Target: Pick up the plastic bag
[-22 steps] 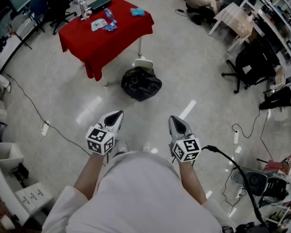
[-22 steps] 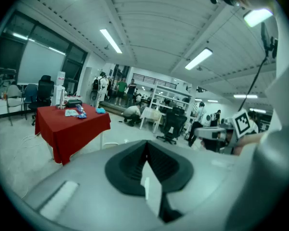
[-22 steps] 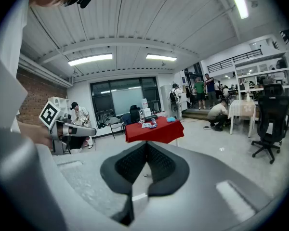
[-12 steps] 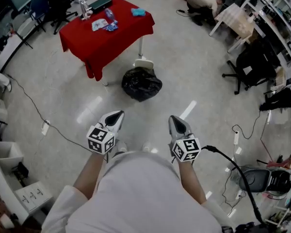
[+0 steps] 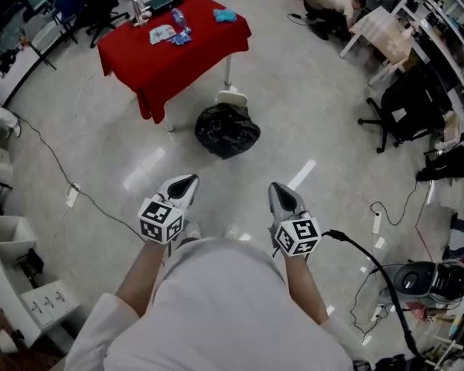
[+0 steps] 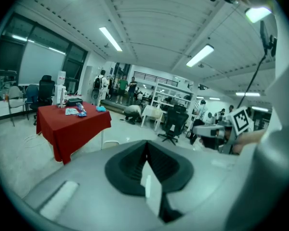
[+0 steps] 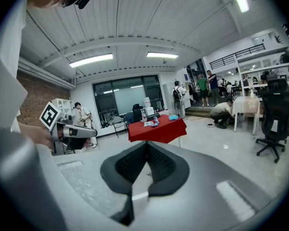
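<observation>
A crumpled black plastic bag (image 5: 227, 130) lies on the pale floor in front of the red table (image 5: 170, 52) in the head view. My left gripper (image 5: 185, 182) and right gripper (image 5: 279, 189) are held side by side at waist height, well short of the bag and pointing toward it. Both are shut with nothing between the jaws. In the left gripper view the jaws of the left gripper (image 6: 146, 153) meet in a closed seam. The right gripper (image 7: 146, 153) shows the same in the right gripper view. Each gripper's own body hides the bag in those two views.
The red table carries bottles and small items. A white stand (image 5: 230, 99) sits beside the bag. Cables (image 5: 77, 199) run across the floor at left and right. A black office chair (image 5: 398, 103), a white table (image 5: 383, 33) and a crouching person (image 5: 332, 5) are at the far right.
The head view has shifted slightly, so the table sits a little higher and to the right. Both grippers keep their place and stay shut.
</observation>
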`<control>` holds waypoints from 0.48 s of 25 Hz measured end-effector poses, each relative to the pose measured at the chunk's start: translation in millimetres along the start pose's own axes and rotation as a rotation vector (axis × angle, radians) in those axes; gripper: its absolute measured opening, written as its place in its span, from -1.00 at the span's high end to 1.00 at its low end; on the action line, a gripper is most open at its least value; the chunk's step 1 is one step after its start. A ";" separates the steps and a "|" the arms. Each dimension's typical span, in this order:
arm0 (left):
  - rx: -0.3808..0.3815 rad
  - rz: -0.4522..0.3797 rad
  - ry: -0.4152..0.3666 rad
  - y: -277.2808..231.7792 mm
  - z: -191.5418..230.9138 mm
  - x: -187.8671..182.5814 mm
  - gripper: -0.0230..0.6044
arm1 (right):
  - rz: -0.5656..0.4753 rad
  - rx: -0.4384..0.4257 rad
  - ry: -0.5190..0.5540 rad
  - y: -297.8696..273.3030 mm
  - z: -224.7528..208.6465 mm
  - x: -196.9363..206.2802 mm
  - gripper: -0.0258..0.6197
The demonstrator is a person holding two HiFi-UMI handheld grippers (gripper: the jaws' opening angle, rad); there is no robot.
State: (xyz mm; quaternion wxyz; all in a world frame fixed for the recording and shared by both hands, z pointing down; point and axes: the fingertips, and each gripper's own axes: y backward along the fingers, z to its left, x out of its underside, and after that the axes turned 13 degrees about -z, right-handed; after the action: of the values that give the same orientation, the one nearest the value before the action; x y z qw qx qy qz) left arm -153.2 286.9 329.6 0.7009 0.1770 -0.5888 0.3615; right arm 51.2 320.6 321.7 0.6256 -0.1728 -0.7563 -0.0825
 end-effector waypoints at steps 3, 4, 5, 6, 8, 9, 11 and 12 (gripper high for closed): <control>-0.018 0.003 -0.001 -3.0 -1.8 2.6 0.91 | 0.004 -0.020 0.004 0.4 -6.7 0.1 0.92; -0.025 0.004 -0.002 -3.5 -2.8 3.7 0.92 | 0.005 -0.029 0.004 1.4 -9.2 0.5 0.92; -0.032 0.003 -0.003 -3.7 -4.2 4.8 0.92 | 0.006 -0.040 0.005 2.9 -11.8 1.1 0.92; -0.039 0.000 -0.004 -4.0 -5.8 6.0 0.91 | 0.008 -0.052 0.007 4.5 -14.5 2.1 0.92; -0.052 -0.006 -0.006 -4.5 -9.3 8.6 0.92 | 0.014 -0.075 0.017 7.6 -19.9 4.5 0.92; -0.057 -0.007 -0.008 -4.8 -10.9 10.2 0.92 | 0.018 -0.087 0.024 8.8 -22.5 5.7 0.92; -0.065 -0.010 -0.013 -6.1 -14.2 13.4 0.92 | 0.023 -0.110 0.036 10.6 -27.7 8.0 0.92; -0.069 -0.012 -0.015 -7.1 -15.7 14.8 0.92 | 0.025 -0.121 0.040 11.1 -30.4 8.7 0.92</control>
State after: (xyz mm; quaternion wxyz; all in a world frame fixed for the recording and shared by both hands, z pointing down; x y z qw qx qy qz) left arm -136.4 297.0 341.1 0.7043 0.1587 -0.6052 0.3354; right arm 81.8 321.9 335.4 0.6301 -0.2181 -0.7349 -0.1238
